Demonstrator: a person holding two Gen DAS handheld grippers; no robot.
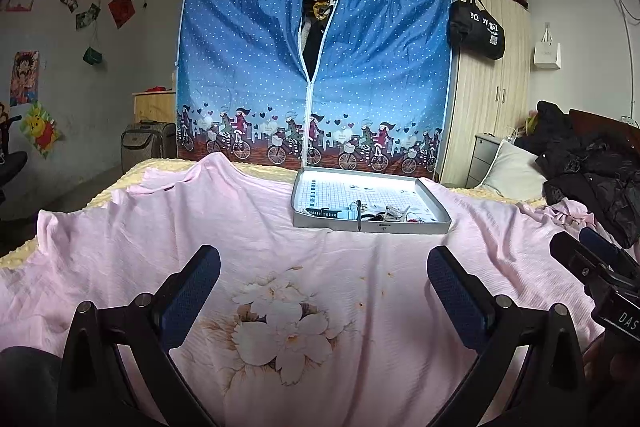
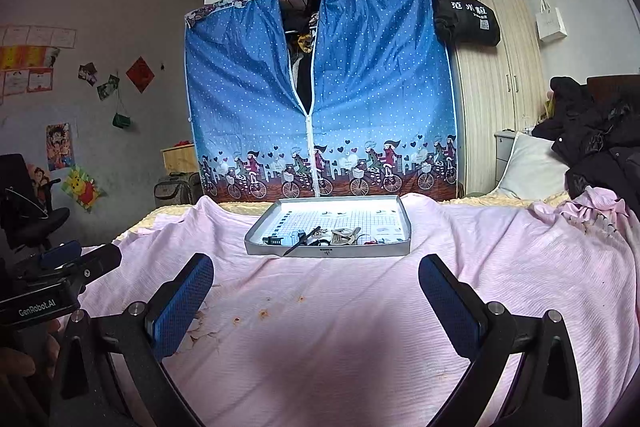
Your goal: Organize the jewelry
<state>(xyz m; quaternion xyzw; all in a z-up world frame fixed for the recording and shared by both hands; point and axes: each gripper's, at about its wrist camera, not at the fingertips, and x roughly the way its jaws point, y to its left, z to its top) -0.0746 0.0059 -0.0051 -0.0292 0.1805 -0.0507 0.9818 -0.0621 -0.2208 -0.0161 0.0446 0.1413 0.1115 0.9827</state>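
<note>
At the bottom of each frame, the left hand-held gripper (image 1: 323, 291) and the right hand-held gripper (image 2: 316, 297) hung spread wide and empty over the pink bedsheet (image 2: 360, 307). Mid-frame beyond them, a shallow grey tray (image 2: 328, 250) lay on the bed, the jewelry (image 2: 344, 237) heaped along its near edge. Behind it, at the top of the frame, stood a blue fabric wardrobe (image 2: 360, 87).
</note>
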